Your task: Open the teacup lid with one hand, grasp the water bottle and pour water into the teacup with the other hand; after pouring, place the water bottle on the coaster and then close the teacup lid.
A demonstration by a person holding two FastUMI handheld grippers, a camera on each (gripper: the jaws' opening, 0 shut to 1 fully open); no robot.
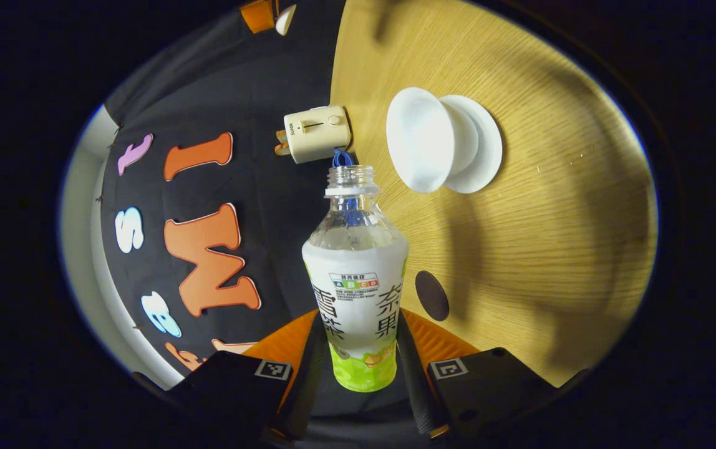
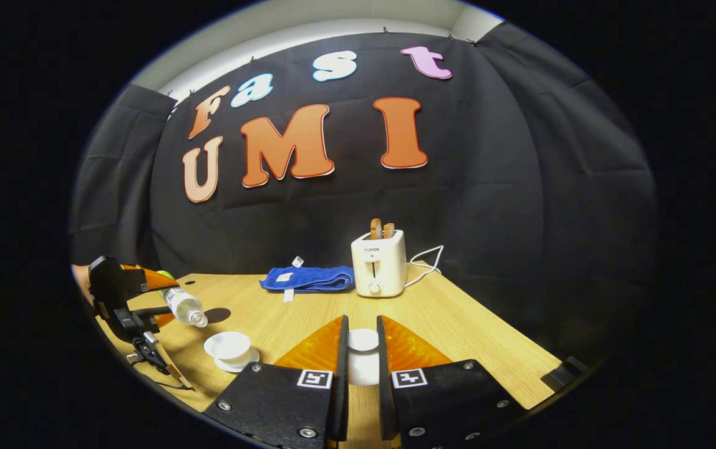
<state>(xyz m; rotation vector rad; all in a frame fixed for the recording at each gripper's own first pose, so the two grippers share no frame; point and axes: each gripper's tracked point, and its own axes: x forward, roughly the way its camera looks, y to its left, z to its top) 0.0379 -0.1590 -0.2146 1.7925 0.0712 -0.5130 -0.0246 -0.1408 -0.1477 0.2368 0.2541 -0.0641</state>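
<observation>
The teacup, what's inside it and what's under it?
The teacup looks empty and white inside, with no water visible. Under it sits a white saucer on the table. The saucer's middle is covered by the cup.

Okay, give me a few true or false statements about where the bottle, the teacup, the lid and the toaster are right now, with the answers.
1. The left gripper holds the water bottle. True.
2. The bottle still has its cap on. False: its mouth is open.
3. The lid sits on the teacup. False: the right gripper holds it and the cup is open.
4. The toaster has slices in its slots. True.
5. The bottle stands on the coaster. False: it is held tilted toward the cup.
</observation>
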